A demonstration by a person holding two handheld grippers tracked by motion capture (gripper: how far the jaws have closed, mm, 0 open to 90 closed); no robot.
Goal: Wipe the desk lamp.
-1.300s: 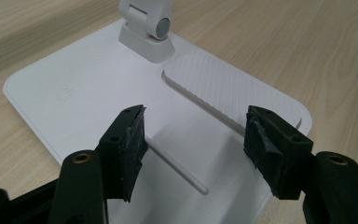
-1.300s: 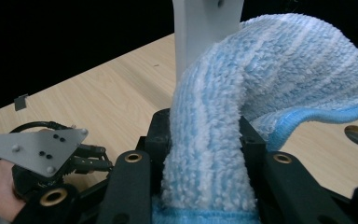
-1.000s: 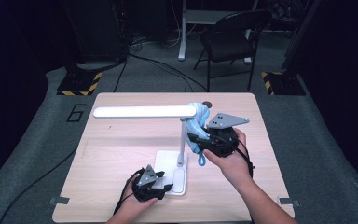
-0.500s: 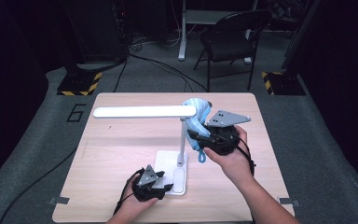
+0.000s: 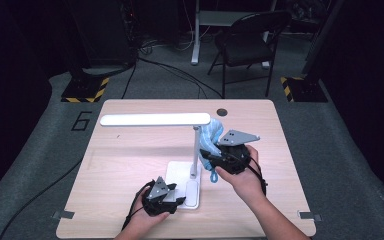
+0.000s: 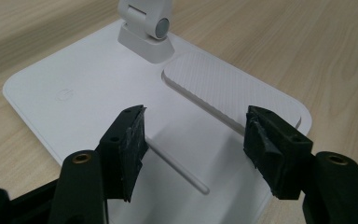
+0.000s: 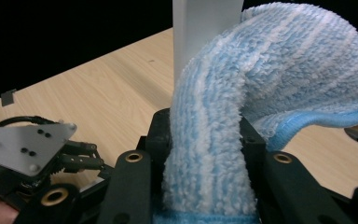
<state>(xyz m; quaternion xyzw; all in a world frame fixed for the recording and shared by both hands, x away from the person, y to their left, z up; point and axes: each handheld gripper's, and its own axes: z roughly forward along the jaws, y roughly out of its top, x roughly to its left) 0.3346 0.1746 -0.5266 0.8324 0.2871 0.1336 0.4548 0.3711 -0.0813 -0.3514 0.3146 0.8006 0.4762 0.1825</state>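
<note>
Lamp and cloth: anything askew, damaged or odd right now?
Nothing stands out. The lamp stands upright on its base, undamaged. The blue cloth is bunched in the right gripper against the post. The left gripper sits open over the base.

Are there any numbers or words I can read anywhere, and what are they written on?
"6": a big grey number on the floor mat, left of the table.
A faint round symbol on the lamp base: a mark, not a word.
No other readable text.
</note>
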